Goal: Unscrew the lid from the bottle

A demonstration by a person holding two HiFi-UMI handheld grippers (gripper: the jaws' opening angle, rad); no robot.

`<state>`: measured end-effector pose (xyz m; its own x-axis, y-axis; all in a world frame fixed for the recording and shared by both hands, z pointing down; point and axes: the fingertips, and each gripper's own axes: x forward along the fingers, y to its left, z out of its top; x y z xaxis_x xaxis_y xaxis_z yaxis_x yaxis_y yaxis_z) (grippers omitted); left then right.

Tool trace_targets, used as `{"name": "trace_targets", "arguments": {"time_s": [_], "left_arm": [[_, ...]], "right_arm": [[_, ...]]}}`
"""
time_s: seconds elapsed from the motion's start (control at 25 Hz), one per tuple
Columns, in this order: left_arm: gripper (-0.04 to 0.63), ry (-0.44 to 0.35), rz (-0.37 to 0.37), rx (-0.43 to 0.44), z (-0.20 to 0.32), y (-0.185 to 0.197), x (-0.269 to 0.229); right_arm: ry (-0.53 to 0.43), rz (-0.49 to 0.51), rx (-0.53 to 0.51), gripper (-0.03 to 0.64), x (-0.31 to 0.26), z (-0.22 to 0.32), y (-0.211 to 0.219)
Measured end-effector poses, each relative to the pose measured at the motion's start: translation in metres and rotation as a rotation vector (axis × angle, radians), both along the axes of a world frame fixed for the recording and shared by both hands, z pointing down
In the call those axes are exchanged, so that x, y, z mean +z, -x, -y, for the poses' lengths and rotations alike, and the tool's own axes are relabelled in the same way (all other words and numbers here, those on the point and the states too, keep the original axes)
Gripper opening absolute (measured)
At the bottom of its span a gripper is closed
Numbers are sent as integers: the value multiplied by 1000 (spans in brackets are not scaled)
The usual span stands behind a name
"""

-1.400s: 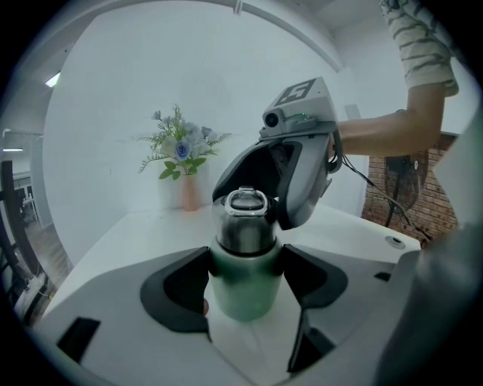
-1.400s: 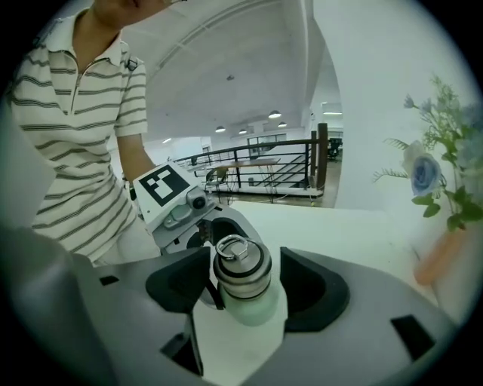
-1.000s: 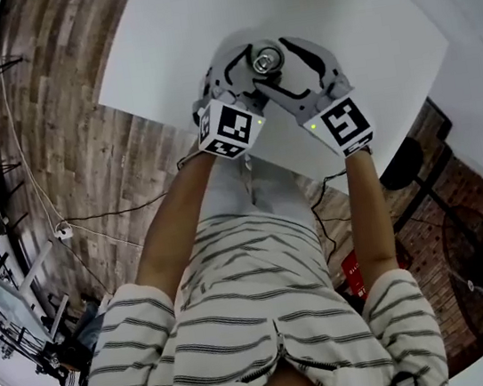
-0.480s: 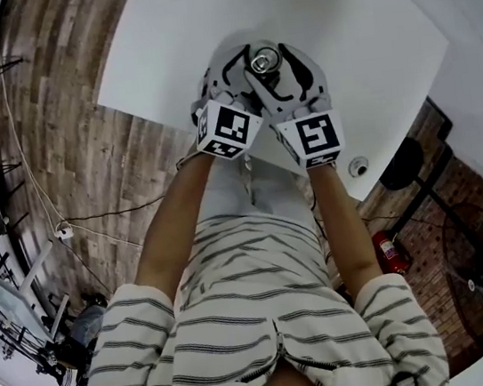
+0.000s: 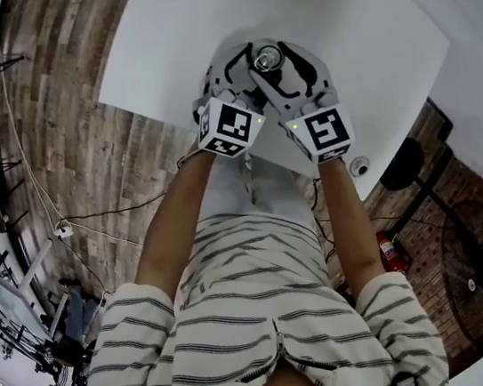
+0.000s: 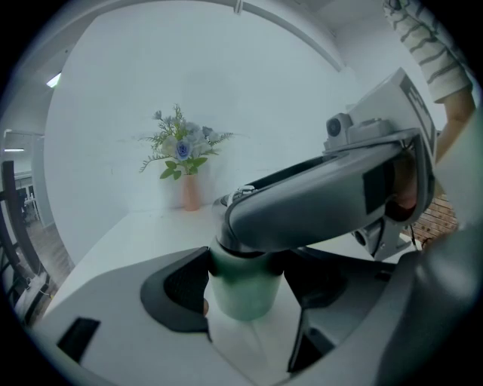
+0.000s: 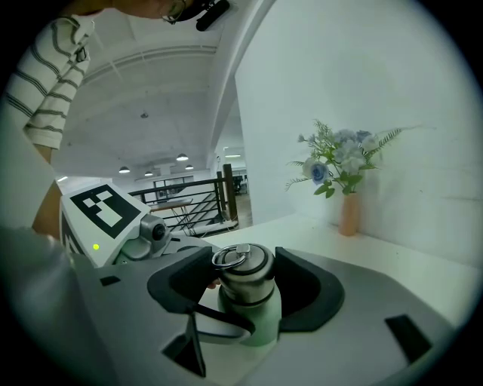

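A pale green bottle (image 6: 243, 290) stands on the white table (image 5: 199, 32), with a steel lid (image 7: 245, 273) that has a ring on top. My left gripper (image 6: 241, 295) is shut on the bottle's body, one pad against each side. My right gripper (image 7: 243, 271) reaches in from the other side, higher up. Its jaws have just been closing round the lid, and the pads now lie against the lid's sides. In the head view both grippers meet at the lid (image 5: 266, 56) near the table's front edge, and the bottle's body is hidden beneath them.
A vase of blue and white flowers (image 7: 349, 196) stands at the far side of the table against the white wall. The table's front edge runs just below the grippers, with wood floor (image 5: 63, 142) beyond it. A railing (image 7: 189, 197) shows behind.
My right gripper has rolled and swung left, so its marker cube now sits closer to the left one. Its jaws have narrowed onto the lid. The left gripper and bottle have not moved.
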<state>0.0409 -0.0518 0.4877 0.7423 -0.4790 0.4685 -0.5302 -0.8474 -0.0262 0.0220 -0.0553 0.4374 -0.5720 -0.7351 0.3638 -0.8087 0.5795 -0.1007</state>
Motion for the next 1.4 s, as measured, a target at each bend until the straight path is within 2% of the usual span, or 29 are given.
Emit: {"name": "trace_targets", "arguments": {"time_s": [0.28, 0.52, 0.72, 1.0, 1.24, 1.32, 1.4], "left_arm": [[307, -2, -4, 0, 1, 1, 0], [308, -2, -3, 4, 0, 0, 0], [307, -1, -4, 5, 1, 1, 0], [307, 1, -1, 11, 0, 0, 2], [307, 1, 0, 11, 0, 0, 2], [307, 1, 1, 7, 1, 0, 1], [307, 2, 3, 6, 1, 0, 0]], "right_arm": [[-34, 9, -156, 270, -3, 0, 4], [-32, 3, -380, 270, -4, -5, 5], [-18, -40, -590, 268, -2, -7, 7], [40, -123, -787, 267, 2, -11, 6], [67, -126, -807, 272, 3, -12, 7], [58, -108, -768, 289, -2, -10, 9], [-5, -81, -678, 329, -13, -5, 8]]}}
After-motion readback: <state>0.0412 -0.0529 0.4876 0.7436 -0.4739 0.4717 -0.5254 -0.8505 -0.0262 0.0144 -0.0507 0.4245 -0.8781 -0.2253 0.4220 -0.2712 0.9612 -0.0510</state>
